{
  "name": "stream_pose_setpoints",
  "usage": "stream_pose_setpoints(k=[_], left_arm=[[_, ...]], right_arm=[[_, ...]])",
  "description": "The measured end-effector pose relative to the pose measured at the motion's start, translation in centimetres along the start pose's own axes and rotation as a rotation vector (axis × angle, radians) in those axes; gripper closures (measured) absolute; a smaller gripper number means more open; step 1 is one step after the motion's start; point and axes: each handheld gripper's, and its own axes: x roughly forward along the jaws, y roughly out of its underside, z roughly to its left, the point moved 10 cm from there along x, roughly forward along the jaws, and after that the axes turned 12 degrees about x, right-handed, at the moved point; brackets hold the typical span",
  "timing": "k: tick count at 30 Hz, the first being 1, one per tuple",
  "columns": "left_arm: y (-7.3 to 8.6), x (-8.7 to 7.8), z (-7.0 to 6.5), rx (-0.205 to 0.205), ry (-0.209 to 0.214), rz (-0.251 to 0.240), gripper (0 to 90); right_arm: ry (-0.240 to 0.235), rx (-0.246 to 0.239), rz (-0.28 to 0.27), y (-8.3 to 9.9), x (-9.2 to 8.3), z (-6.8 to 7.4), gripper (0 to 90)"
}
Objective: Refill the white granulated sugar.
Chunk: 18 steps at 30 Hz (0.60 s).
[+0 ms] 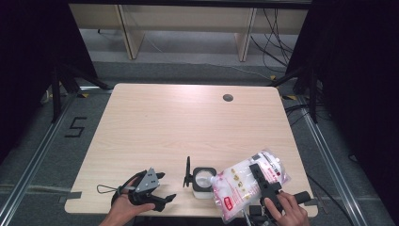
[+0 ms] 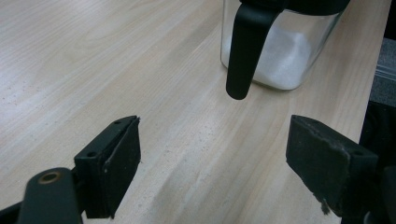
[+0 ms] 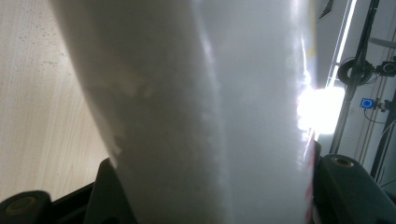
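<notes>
Two grippers at near table (image 1: 155,122) edge: right gripper (image 1: 258,170) clamped on clear plastic bag of white granules (image 1: 242,181), tilted over square glass jar with black lid (image 1: 203,181); left gripper (image 1: 162,188) released, empty, beside jar.

Light wooden table (image 1: 155,122), 1 clear lidded jar (image 1: 203,182) of white grains

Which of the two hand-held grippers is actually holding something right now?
The right hand-held gripper: its jaws clamp the clear bag of white powder, tipped toward the glass jar. The left hand-held gripper rests open on the table, jaws empty.
</notes>
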Motion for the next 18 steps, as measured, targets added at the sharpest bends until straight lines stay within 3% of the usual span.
stream_pose_setpoints(k=[9,10,12,16,18], left_arm=[[0.00,0.04,-0.12,-0.001,0.003,-0.004,17.4],[-0.05,0.04,-0.06,-0.002,0.001,-0.006,17.4],[-0.07,0.06,-0.04,-0.003,-0.001,-0.008,17.5],[-0.13,0.16,-0.21,-0.011,0.012,-0.016,17.5],[-0.08,0.11,-0.22,-0.011,0.015,-0.009,17.5]], right_arm=[[0.001,-0.003,-0.002,-0.04,0.02,-0.04,46.3],[-0.004,0.035,0.017,0.23,-0.10,0.31,46.3],[0.000,0.016,0.014,0.15,-0.09,0.09,46.3],[-0.002,0.025,0.013,0.18,-0.12,0.15,46.3],[0.001,-0.006,-0.008,-0.08,0.04,-0.11,46.3]])
